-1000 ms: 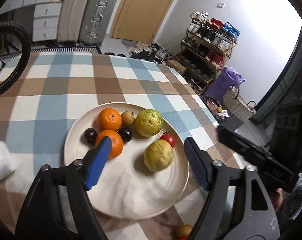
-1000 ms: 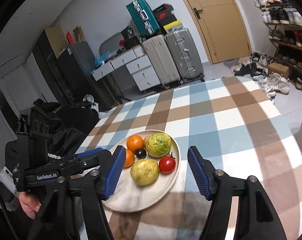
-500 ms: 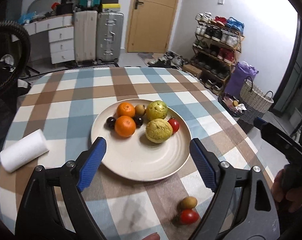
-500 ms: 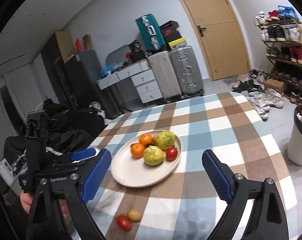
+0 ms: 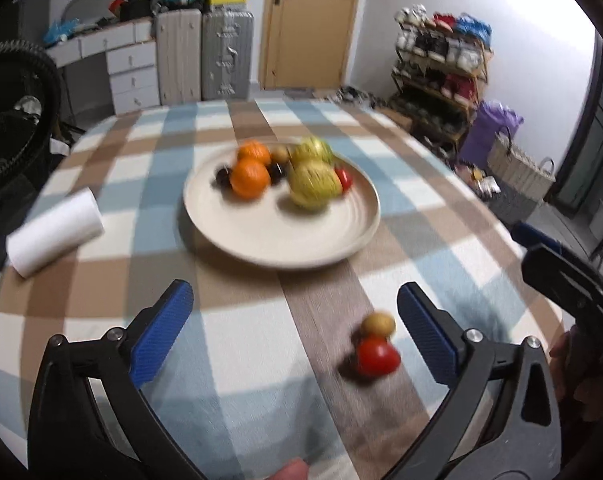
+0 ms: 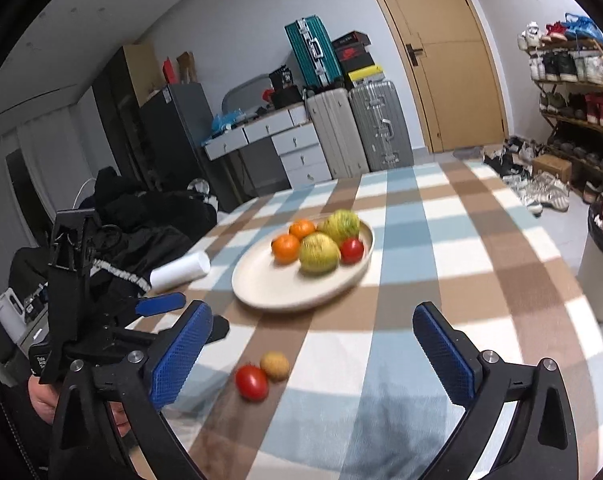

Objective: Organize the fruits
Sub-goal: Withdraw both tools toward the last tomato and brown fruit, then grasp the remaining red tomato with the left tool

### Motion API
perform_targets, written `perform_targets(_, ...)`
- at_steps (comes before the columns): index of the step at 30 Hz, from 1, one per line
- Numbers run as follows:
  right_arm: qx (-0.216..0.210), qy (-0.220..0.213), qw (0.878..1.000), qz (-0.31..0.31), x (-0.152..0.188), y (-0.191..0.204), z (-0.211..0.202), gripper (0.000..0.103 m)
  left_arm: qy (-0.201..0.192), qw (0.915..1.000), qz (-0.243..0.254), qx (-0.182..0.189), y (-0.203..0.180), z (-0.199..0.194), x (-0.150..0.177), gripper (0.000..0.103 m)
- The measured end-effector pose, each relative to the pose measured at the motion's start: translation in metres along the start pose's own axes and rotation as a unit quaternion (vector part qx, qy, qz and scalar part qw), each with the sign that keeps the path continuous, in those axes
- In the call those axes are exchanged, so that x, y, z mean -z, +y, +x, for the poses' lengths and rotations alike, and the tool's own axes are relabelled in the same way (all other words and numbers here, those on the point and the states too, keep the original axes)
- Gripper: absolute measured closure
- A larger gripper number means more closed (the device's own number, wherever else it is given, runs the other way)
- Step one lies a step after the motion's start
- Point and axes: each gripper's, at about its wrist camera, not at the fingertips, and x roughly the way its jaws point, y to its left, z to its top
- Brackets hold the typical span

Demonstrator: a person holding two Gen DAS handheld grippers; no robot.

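seeing both grippers wide open, nothing held. my left gripper [image 5: 295,314] hangs above the checked tablecloth [image 5: 241,340]; my right gripper [image 6: 313,344] likewise. cream plate [image 5: 261,236] sits mid-table with two oranges [image 5: 250,178], two yellow-green fruits [image 5: 314,184], a red tomato [image 6: 352,250] and small dark fruits, all blurred. off the plate, near the table's front edge, a loose red tomato [image 5: 377,356] touches a small yellow-brown fruit [image 5: 377,324]. white roll [image 5: 55,234] lies left of the plate.
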Motion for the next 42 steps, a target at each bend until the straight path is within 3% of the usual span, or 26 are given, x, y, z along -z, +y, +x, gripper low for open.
perform_targets(12, 0.01, 0.028, 1.0, 0.009, 0.019, -0.005, 0.011, 0.001, 0.059, 0.9976, 0.027, 0.026, -0.011, 0.029, 0.032, 0.001)
perform_targets(22, 0.009, 0.036, 0.999, 0.017, 0.019, -0.008, 0.014, 0.001, 0.066, 0.9945, 0.054, 0.062, -0.02, 0.032, 0.027, 0.003)
perform_targets(26, 0.008, 0.038, 0.999, 0.019, 0.019, -0.008, 0.014, 0.001, 0.058, 0.9944, 0.049, 0.073, -0.017, 0.028, 0.026, 0.019)
perform_targets(28, 0.008, 0.039, 0.999, 0.02, 0.019, -0.008, 0.015, 0.001, 0.056, 0.9943, 0.046, 0.078, -0.016, 0.026, 0.026, 0.021)
perform_targets(31, 0.007, 0.04, 0.999, 0.021, 0.02, -0.009, 0.014, 0.001, 0.056, 0.9931, 0.041, 0.095, -0.015, 0.025, 0.025, 0.036)
perform_targets(33, 0.007, 0.041, 0.999, 0.022, 0.02, -0.009, 0.015, 0.001, 0.065, 0.9917, 0.045, 0.101, -0.016, 0.027, 0.026, 0.052)
perform_targets(36, 0.006, 0.043, 0.999, 0.023, 0.02, -0.009, 0.016, 0.001, 0.073, 0.9885, 0.046, 0.124, -0.018, 0.028, 0.028, 0.066)
perform_targets(42, 0.006, 0.048, 0.999, 0.02, 0.02, -0.008, 0.017, 0.001, 0.072, 0.987, 0.058, 0.132, -0.024, 0.028, 0.031, 0.071)
